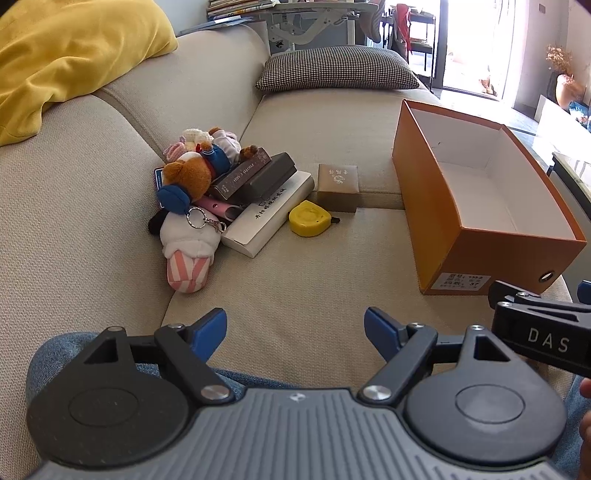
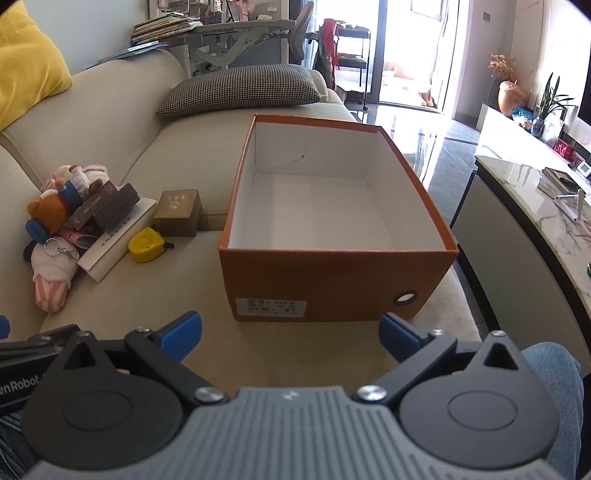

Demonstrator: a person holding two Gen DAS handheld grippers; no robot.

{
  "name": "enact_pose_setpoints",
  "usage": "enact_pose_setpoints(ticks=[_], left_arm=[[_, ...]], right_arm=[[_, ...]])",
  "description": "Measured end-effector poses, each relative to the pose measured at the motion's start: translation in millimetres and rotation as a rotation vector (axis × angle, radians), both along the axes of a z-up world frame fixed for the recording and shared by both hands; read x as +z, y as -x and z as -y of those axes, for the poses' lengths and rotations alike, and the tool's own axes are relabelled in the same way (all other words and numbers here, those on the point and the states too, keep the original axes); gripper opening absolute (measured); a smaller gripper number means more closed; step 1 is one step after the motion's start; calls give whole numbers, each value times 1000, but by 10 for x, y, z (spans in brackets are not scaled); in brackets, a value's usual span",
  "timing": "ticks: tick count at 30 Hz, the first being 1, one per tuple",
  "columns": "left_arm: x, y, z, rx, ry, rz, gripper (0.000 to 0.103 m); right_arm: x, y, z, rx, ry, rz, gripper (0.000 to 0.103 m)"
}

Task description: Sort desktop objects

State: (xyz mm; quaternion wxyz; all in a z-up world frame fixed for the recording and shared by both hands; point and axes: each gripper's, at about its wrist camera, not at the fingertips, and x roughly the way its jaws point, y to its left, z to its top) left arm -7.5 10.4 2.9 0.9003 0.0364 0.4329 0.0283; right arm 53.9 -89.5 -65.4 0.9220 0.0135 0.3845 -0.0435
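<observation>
Beige sofa (image 1: pixel 92 229) taken as landmark. Yellow cushion (image 1: pixel 74 48) lies on its backrest; houndstooth pillow (image 2: pixel 240 90) rests at the seat's far end. Behind the backrest stands a desk with stacked books (image 2: pixel 162 26); off the sofa's open side runs a marble-topped counter (image 2: pixel 524 206), with a vase of dried flowers (image 2: pixel 508 94) beyond it.

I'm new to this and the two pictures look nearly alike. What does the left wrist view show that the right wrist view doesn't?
Only the left wrist view shows the open left tool and a large yellow cushion filling the corner.

Only the right wrist view shows the open right tool, the marble counter and the whole white floor of the orange box.

Both show the box, the yellow tape measure, the toy pile and the checked pillow.
</observation>
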Motion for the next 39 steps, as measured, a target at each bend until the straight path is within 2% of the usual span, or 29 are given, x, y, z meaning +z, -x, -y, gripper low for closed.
enact_pose_setpoints(ticks=[26,29,35,37,39], left_arm=[[-4,-20,3,-3,-1,-7,97],[64,-13,-15,-16,2,8,97],[267,-124,-218,1,0,43,97],[315,-205,-315,12,-9,53,96],[356,-317,-400,17,-47,63,94]], right_arm=[[15,-16,-28,18,8,0,102],[100,0,-60,43,3,27,102],[340,-74,-215,133,5,146,100],[393,-173,-299,177,3,173,98],[433,-309,-402,218,-8,187,89]])
